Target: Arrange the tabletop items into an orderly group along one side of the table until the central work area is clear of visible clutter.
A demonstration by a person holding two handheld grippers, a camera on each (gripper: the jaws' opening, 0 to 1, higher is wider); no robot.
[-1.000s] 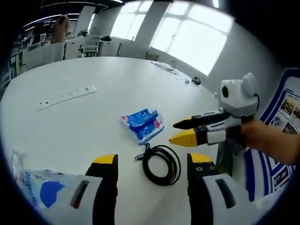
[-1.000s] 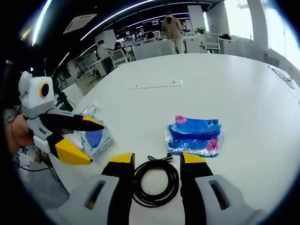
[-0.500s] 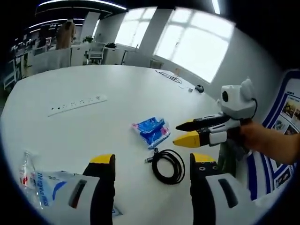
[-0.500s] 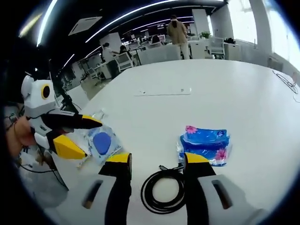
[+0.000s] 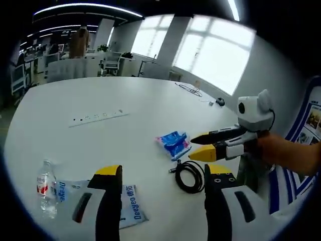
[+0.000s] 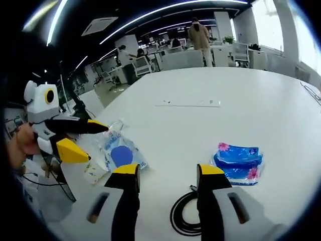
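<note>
A black cable coil (image 5: 189, 175) lies on the white table (image 5: 90, 95) just past my left gripper (image 5: 163, 173), which is open with nothing between its jaws. Beyond the coil rests a blue tissue pack (image 5: 173, 142). A white-and-blue packet (image 5: 129, 202) lies under the left jaw, with a clear water bottle (image 5: 46, 188) beside it. My right gripper (image 5: 193, 145) comes in from the right, open, above the coil. In the right gripper view, my right gripper (image 6: 168, 173) is open over bare table between the packet (image 6: 118, 153) and the tissue pack (image 6: 239, 163), with the cable coil (image 6: 185, 218) beneath it. The left gripper (image 6: 95, 143) hovers open near the packet.
A white power strip (image 5: 98, 117) lies flat farther across the table (image 6: 251, 100), also seen as the power strip (image 6: 188, 102). A thin cable and small dark object (image 5: 219, 102) sit at the far edge. Office desks, chairs and people stand beyond the table.
Both cameras have pulled back and swung left, so the coil and tissue pack look smaller and shifted right. The bottle has come into the left gripper view. Nothing on the table moved.
</note>
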